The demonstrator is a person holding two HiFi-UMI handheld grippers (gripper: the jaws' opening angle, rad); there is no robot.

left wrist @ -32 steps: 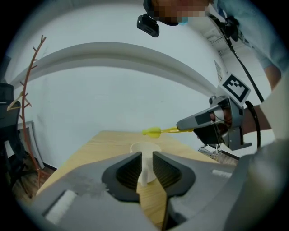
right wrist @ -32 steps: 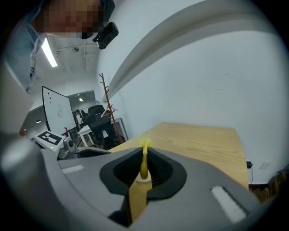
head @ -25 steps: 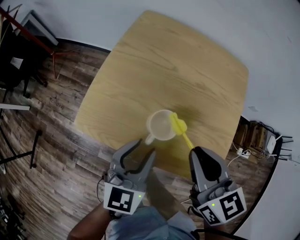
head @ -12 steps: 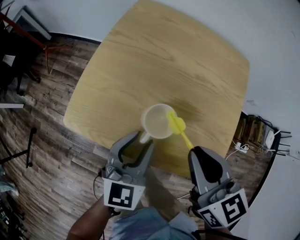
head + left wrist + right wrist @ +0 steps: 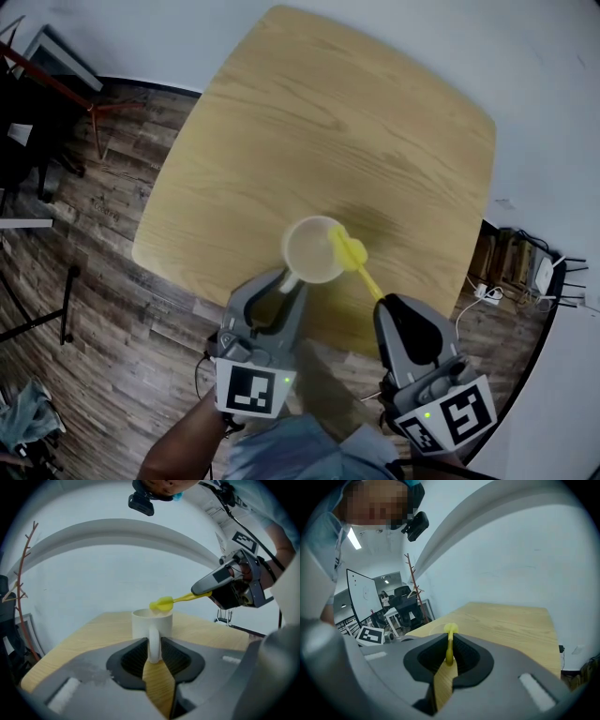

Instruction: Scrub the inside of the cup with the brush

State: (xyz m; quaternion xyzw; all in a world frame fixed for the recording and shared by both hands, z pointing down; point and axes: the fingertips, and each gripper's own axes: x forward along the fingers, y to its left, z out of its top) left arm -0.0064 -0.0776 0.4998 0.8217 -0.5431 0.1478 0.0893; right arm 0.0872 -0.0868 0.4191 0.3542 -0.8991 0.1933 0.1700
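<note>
The rounded wood-grain worktop (image 5: 281, 122) carries a smooth cream cup (image 5: 309, 248) near its front edge; the left gripper (image 5: 286, 281), wider a second ago, has just been closing onto its loop handle; the right gripper (image 5: 387, 302) clamps the slim yellow brush (image 5: 361, 267), head at the rim

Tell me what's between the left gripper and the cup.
Nothing. In the left gripper view the left gripper, whose jaws have just been closing, grips the cup by its handle.

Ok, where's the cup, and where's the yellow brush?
cup (image 5: 307, 249), head view, on its pale inside.
yellow brush (image 5: 161, 603), left gripper view, on its head by the cup's rim.
</note>
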